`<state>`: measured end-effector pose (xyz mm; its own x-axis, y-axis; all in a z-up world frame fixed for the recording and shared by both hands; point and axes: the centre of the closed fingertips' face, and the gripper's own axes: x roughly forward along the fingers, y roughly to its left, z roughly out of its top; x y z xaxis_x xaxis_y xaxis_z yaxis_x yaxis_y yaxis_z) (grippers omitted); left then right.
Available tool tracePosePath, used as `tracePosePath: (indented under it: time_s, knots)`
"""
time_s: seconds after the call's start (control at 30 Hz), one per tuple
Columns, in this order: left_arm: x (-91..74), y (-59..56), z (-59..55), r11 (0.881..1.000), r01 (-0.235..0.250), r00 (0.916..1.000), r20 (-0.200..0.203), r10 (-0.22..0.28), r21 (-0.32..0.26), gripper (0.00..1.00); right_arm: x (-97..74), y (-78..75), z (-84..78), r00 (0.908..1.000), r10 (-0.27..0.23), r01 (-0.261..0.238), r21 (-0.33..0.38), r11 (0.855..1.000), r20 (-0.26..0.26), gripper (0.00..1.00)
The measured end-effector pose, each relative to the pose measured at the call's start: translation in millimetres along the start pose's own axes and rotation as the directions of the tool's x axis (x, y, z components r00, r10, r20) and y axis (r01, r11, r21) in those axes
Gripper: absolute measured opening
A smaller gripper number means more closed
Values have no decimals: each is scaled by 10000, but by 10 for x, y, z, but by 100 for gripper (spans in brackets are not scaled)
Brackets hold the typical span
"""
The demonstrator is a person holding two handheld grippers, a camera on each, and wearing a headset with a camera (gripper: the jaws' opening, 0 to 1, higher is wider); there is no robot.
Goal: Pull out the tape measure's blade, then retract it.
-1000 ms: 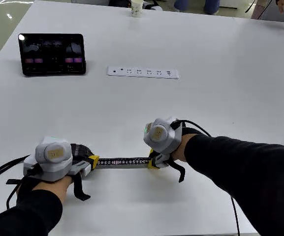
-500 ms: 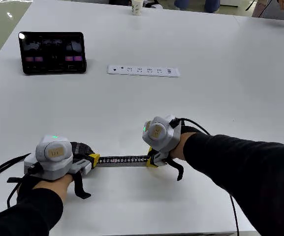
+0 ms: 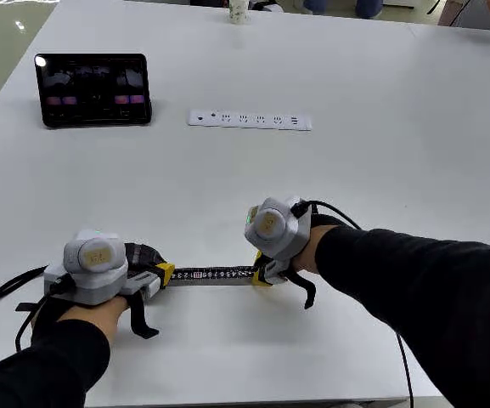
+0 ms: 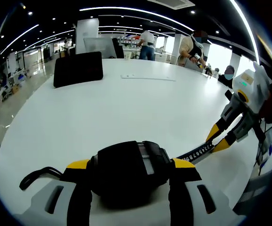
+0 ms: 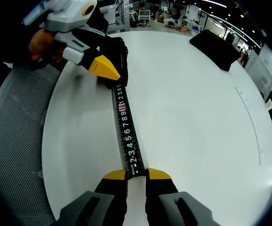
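Observation:
A black tape measure case (image 4: pixel 128 170) sits clamped between the yellow-tipped fingers of my left gripper (image 4: pixel 131 165), low at the near left of the white table (image 3: pixel 143 259). Its numbered blade (image 5: pixel 126 134) runs flat along the tabletop to my right gripper (image 5: pixel 136 175), which is shut on the blade's end. In the head view the blade (image 3: pixel 211 274) spans the short gap between the left gripper (image 3: pixel 155 276) and the right gripper (image 3: pixel 261 276). The case's black wrist strap (image 4: pixel 37 175) trails off to the left.
A black tablet (image 3: pixel 92 88) stands at the far left of the table and a white power strip (image 3: pixel 250 120) lies beyond the grippers. A paper cup (image 3: pixel 239 10) is at the far edge. People stand past the table's far side (image 4: pixel 147 44).
The gap between the two grippers has narrowed slightly, so a little less blade shows. The left gripper has shifted slightly right.

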<state>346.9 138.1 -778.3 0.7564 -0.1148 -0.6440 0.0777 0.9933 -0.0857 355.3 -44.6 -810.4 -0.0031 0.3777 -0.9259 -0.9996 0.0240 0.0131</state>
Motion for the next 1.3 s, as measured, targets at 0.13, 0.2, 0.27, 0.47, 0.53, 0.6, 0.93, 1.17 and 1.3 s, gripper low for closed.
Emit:
tracePosePath:
  time_s: [0.13, 0.2, 0.27, 0.47, 0.53, 0.6, 0.93, 1.17, 1.3]
  knots:
    - [-13, -9, 2, 10000, 12, 10000, -15, -12, -4, 61, 5, 2, 15, 10000, -23, 23, 129, 9999, 21, 11]
    - [-16, -12, 4, 10000, 11, 10000, -13, -11, -5, 61, 8, 4, 23, 10000, -33, 32, 117, 9999, 42, 11]
    - [-22, -15, 5, 10000, 9, 10000, -17, -9, -9, 61, 8, 8, 27, 10000, -31, 30, 138, 9999, 52, 11]
    - [-29, -16, 6, 10000, 22, 10000, -14, -22, -16, 61, 19, 9, 53, 9999, -64, 61, 272, 9996, 99, 11]
    - [-34, -18, 6, 10000, 25, 10000, -37, -25, -19, 61, 22, 13, 63, 9999, -74, 70, 284, 9996, 131, 11]
    - [-37, -20, 6, 10000, 26, 10000, -75, -26, -10, 61, 22, 16, 68, 9999, -64, 60, 251, 9997, 133, 11]
    - [-47, -19, 5, 10000, 20, 9999, -133, -20, -5, 61, 38, 16, 97, 9998, -64, 58, 270, 9996, 213, 11]
    - [-50, -22, 3, 10000, 19, 9999, -109, -19, -25, 61, 49, 21, 124, 9995, -72, 60, 356, 9993, 323, 11]
    - [-46, -19, 0, 10000, 33, 9999, -162, -33, -46, 61, 55, 21, 138, 9994, -89, 77, 336, 9994, 332, 11]
